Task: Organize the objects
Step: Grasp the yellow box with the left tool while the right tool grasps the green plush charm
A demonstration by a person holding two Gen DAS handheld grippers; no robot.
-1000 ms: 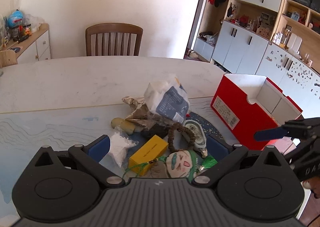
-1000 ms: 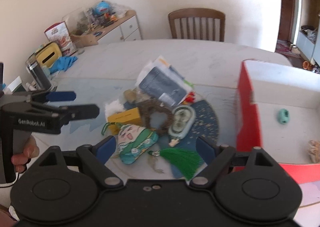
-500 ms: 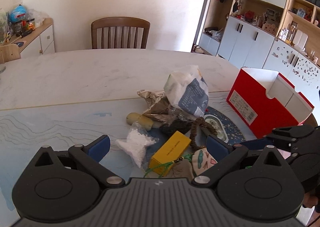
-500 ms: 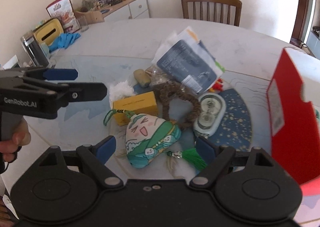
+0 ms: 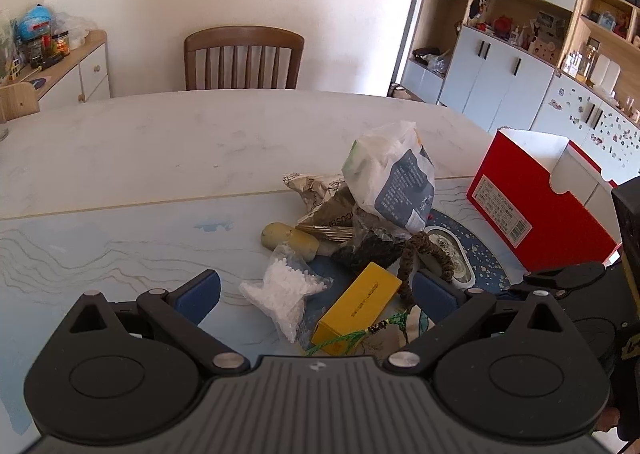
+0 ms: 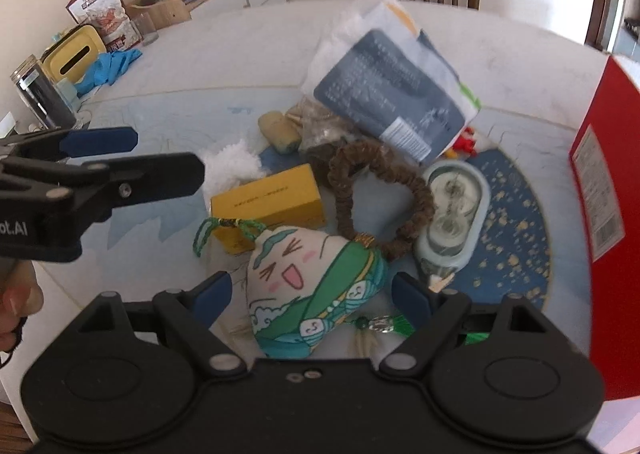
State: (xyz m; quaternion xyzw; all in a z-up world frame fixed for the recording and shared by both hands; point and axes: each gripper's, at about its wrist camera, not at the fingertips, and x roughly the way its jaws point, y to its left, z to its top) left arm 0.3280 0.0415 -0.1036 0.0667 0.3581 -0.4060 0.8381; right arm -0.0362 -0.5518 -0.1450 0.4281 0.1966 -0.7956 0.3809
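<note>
Right gripper [image 6: 309,293] spread wide above a cartoon-faced pouch [image 6: 311,291], left gripper [image 5: 316,290] wide over a yellow box [image 5: 356,308], cluttered worktop [image 5: 160,158], red box [image 5: 536,214] alongside

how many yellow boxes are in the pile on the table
1. The yellow box lies beside the white pellet bag, just behind the plush pouch. More could be hidden under the pile.

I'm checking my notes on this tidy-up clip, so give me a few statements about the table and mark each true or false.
1. The right gripper is open above the doll. True.
2. The yellow box lies inside the red box. False: it lies on the table, in the pile.
3. The bead loop lies beside the doll. True.
4. The left gripper grips the white bag. False: its fingers are open.
</note>
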